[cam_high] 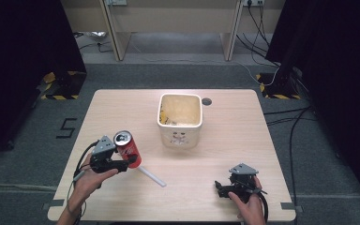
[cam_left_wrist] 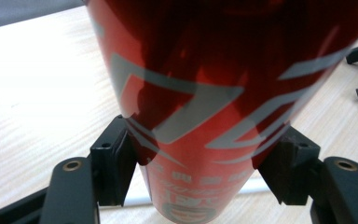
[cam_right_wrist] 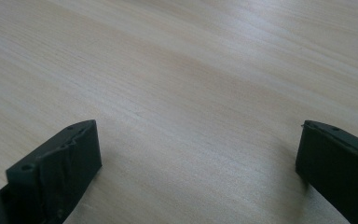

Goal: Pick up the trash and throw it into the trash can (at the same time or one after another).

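Left gripper (cam_high: 130, 161) clamps a red drink can (cam_high: 128, 146) above the table (cam_high: 215, 154); a bin waits beyond.

Nearest, the right gripper (cam_high: 221, 187) rests low, its fingers (cam_right_wrist: 56, 168) spread wide with nothing between; left fingers (cam_left_wrist: 114, 165) press both sides of the can, held tilted just off the wood; a white straw (cam_high: 152, 177) lies beside it; farther off stands an open cream bin (cam_high: 180, 121); the step looks like carrying, so next comes lifting over the rim; the left gripper view reveals pad contact, the high view the bin.
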{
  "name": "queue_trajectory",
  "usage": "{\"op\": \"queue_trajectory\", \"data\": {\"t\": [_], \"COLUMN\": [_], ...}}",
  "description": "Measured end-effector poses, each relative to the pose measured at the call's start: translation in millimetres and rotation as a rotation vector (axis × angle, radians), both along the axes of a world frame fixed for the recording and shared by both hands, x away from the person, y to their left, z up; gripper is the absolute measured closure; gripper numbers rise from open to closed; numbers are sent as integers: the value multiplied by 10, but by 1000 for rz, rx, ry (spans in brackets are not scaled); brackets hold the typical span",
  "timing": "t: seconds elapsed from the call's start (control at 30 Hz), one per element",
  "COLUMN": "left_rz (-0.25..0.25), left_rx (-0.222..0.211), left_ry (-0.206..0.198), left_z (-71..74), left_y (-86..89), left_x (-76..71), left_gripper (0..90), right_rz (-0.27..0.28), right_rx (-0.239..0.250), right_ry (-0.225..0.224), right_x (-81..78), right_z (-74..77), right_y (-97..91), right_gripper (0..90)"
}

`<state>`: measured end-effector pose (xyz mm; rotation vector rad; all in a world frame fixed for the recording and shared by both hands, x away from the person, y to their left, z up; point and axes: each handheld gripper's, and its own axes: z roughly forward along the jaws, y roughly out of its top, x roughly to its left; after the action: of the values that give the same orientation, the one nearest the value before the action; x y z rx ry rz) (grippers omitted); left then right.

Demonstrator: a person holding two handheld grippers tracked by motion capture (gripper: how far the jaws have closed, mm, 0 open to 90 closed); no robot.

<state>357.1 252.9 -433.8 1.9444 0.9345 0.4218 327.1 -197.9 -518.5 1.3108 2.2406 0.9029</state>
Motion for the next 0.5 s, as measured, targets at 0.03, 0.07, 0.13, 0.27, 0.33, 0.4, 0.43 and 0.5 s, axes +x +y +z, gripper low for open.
{"op": "queue_trajectory", "data": {"t": [0.03, 0.07, 0.13, 0.27, 0.33, 0.4, 0.43, 0.5], "left_rz": [-1, 0, -2, -7, -10, -12, -13, -17], "left_rx": [-2, -2, 1, -1, 0, -2, -4, -12], "left_ry": [0, -2, -6, -16, -17, -20, -21, -22], "left_z": [13, 26, 50, 107, 119, 142, 153, 172], "left_y": [-6, -12, -27, -73, -84, -110, -121, -141], "left_x": [11, 22, 44, 110, 126, 152, 162, 174], "left_gripper": [340, 340, 340, 340, 340, 340, 340, 340], "right_rz": [0, -1, -1, 0, 0, 0, -1, 0], "right_rx": [0, 1, 1, 1, 0, 0, 1, 0], "right_ry": [0, 0, 0, -1, -1, 1, 0, -1], "right_x": [0, -1, -1, 0, 1, 0, -1, 0], "right_z": [0, -1, 0, -1, -1, 0, -1, -1], "right_y": [0, 1, 1, 1, 0, 0, 1, 1], "right_gripper": [3, 3, 3, 3, 3, 3, 3, 3]}}
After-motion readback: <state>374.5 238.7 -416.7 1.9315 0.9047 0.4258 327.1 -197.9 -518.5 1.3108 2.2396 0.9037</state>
